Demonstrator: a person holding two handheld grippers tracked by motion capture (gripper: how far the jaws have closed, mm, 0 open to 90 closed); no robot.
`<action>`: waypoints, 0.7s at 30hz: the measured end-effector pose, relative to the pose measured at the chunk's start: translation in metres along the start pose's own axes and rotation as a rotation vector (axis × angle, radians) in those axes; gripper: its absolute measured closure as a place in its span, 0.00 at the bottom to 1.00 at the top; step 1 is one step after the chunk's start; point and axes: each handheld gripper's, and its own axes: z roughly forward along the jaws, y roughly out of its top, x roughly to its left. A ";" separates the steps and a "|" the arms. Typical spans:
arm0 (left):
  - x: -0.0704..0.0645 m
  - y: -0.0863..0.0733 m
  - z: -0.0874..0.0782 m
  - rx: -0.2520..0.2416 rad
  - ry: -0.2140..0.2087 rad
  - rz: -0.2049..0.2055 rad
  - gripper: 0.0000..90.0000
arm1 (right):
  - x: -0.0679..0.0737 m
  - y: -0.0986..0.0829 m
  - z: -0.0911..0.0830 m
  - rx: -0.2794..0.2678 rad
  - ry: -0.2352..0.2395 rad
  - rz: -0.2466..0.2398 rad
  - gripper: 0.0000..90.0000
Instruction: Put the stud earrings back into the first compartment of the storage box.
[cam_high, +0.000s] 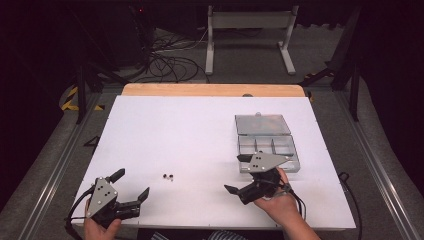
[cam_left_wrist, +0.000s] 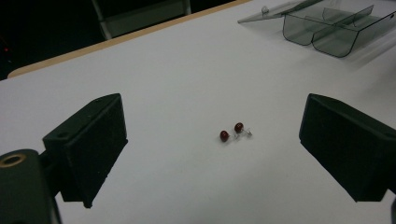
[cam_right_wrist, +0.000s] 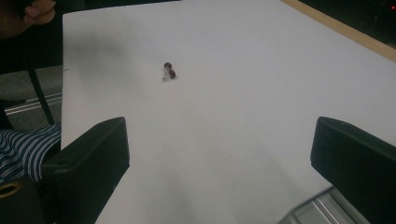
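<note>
The left gripper (cam_high: 133, 186) hovers over the near left part of the white counter (cam_high: 200, 125), its jaws spread wide with nothing between them. Ahead of it and a little toward the right gripper lie 2 small dark red earrings (cam_high: 168, 176), side by side and nearly touching, flat on the counter. In the left gripper view the earrings (cam_left_wrist: 232, 132) sit just beyond the open jaws, roughly centred in the gap but apart from both pads; each shows a round red bead with a thin pale post.

The right gripper (cam_high: 238, 173) is held by a hand (cam_high: 275, 200) over the near right part of the counter, jaws also spread wide and holding nothing. Just behind it, on the far side from the person, stands a clear grey compartment box (cam_high: 268, 148) with its lid (cam_high: 262, 124) folded open and lying flat beyond the tray. In the right gripper view the earrings (cam_right_wrist: 169, 71) lie well ahead of the jaws, off toward the left jaw's side, and a striped sleeve (cam_right_wrist: 23, 151) shows beside the counter's edge.

The earrings lie between the 2 grippers, closer to the left one.
</note>
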 end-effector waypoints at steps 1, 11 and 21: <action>0.000 0.000 0.000 0.001 0.001 0.000 0.09 | 0.001 0.002 0.004 0.003 0.007 -0.003 0.06; 0.002 0.000 -0.001 0.002 0.002 0.003 0.09 | 0.011 0.025 0.042 0.018 0.071 -0.038 0.06; 0.001 0.000 0.000 0.006 -0.001 0.002 0.09 | 0.018 0.038 0.074 0.024 0.118 -0.043 0.06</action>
